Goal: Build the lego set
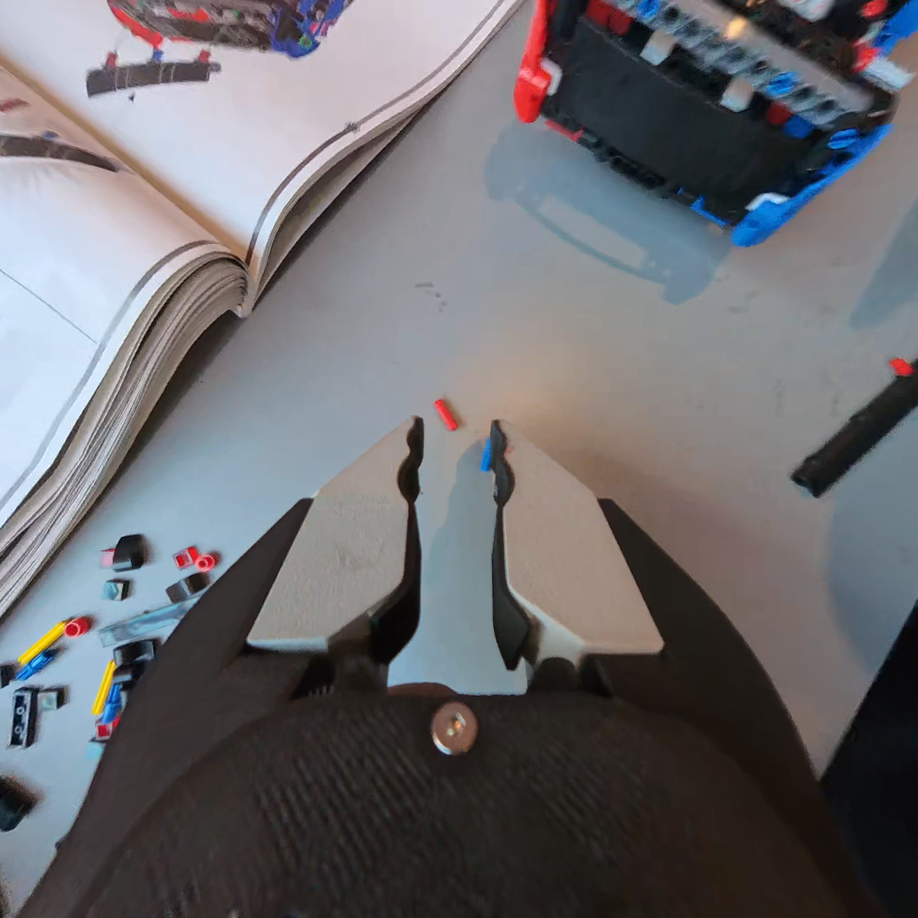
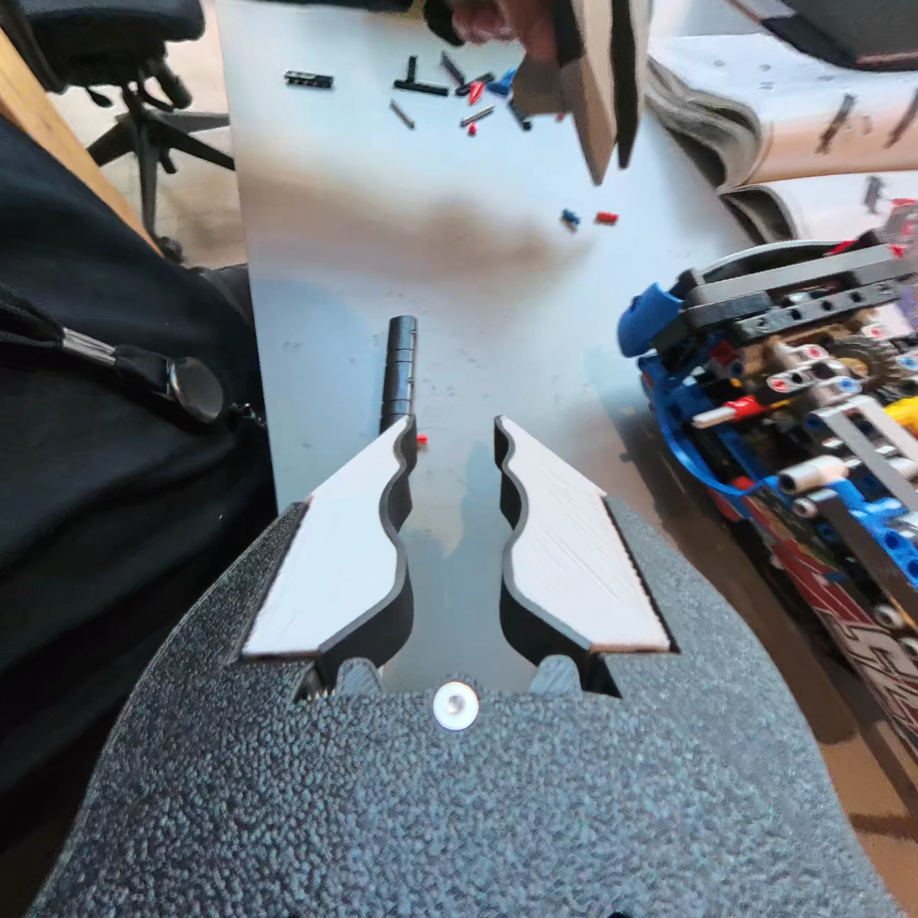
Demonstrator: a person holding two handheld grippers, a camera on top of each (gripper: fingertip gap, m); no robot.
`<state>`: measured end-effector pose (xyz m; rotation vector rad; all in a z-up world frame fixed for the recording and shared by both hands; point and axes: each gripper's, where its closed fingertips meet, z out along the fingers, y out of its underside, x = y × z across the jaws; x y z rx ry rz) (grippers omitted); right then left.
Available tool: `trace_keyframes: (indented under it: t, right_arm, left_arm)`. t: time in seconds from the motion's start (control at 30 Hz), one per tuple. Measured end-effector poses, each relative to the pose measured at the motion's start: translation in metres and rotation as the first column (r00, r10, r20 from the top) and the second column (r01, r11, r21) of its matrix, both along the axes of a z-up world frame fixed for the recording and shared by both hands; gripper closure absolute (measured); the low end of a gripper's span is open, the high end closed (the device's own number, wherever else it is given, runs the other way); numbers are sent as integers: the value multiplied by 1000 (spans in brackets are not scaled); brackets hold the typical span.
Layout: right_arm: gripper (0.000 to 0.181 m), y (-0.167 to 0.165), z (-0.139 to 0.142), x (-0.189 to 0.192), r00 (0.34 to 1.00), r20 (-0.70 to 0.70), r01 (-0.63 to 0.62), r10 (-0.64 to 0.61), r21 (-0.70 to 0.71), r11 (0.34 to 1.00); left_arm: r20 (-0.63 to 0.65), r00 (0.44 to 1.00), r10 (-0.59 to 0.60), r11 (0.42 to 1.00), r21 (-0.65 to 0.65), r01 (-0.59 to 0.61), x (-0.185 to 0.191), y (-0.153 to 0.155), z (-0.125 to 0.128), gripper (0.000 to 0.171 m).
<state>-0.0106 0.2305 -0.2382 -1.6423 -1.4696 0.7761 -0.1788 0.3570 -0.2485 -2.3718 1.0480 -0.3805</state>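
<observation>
My left gripper (image 1: 457,428) is open and empty, low over the grey table. A small red pin (image 1: 446,414) lies just beyond its tips. A small blue pin (image 1: 486,454) lies by its right finger, partly hidden. My right gripper (image 2: 454,427) is open and empty. A black beam (image 2: 400,367) with a red pin (image 2: 422,438) at its near end lies by its left fingertip. The beam also shows in the left wrist view (image 1: 854,437). The half-built blue, red and black car (image 2: 795,422) stands to the right, also in the left wrist view (image 1: 720,99).
The open instruction book (image 1: 198,149) lies to the left. Loose small pieces (image 1: 99,621) lie by its near edge and show in the right wrist view (image 2: 447,89). The left gripper (image 2: 611,171) hangs above the two pins (image 2: 570,217). An office chair (image 2: 149,99) stands beyond the table edge. The left gripper's tips are roughly 20 centimeters from the right gripper's.
</observation>
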Motion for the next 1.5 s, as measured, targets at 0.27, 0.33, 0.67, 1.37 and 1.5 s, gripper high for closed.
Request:
trace_keyframes:
  t: [0.27, 0.33, 0.67, 1.37, 1.5]
  right_arm:
    - [144, 15, 9, 9, 997, -64, 53, -52, 16, 998]
    - [144, 16, 10, 10, 996, -70, 63, -61, 17, 998]
    - [164, 20, 34, 6, 977, -195, 81, -84, -25, 996]
    - [176, -3, 65, -46, 972, -235, -47, 15, -130, 990]
    - [176, -5, 62, -47, 976, -218, -57, 25, -140, 988]
  left_arm:
    - [-68, 998, 9, 998, -63, -13, 2, 8, -25, 158]
    - [-90, 996, 7, 999, -36, -11, 0, 11, -26, 170]
    - [-220, 891, -397, 761, 464, 454, 68, -36, 29, 170]
    - [-259, 813, -521, 482, 697, 531, 132, -128, 74, 170]
    - [-230, 817, -529, 506, 688, 521, 132, -130, 71, 170]
